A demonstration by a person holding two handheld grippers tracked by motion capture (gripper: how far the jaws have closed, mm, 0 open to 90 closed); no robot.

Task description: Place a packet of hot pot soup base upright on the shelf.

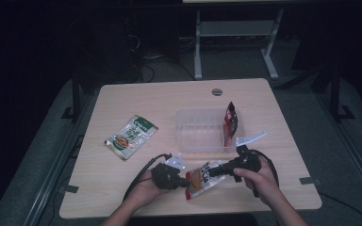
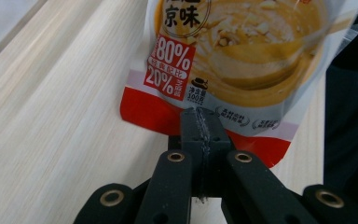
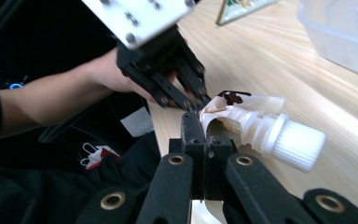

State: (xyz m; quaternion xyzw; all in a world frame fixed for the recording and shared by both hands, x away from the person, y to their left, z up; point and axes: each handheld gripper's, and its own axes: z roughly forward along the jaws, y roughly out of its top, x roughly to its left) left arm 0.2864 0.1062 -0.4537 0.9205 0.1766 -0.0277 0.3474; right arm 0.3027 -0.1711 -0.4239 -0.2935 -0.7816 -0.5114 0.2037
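Observation:
A spouted sauce pouch (image 1: 203, 179) with a red bottom band and a white screw cap (image 3: 292, 141) is held between both grippers just above the table's front middle. My left gripper (image 1: 187, 181) is shut on the pouch's red bottom edge (image 2: 158, 114); in the left gripper view its jaws (image 2: 200, 120) pinch that seam. My right gripper (image 1: 216, 171) is shut on the pouch's top corner (image 3: 235, 108) beside the spout, and in the right gripper view its jaws (image 3: 200, 127) clamp the crumpled film. The left gripper (image 3: 192, 103) faces it from the far side.
A clear plastic bin (image 1: 200, 129) stands mid-table with a red packet (image 1: 230, 119) leaning at its right end. A green snack packet (image 1: 131, 136) lies to the left. A round cable hole (image 1: 217, 92) is near the far edge. The person's hands are close to the front edge.

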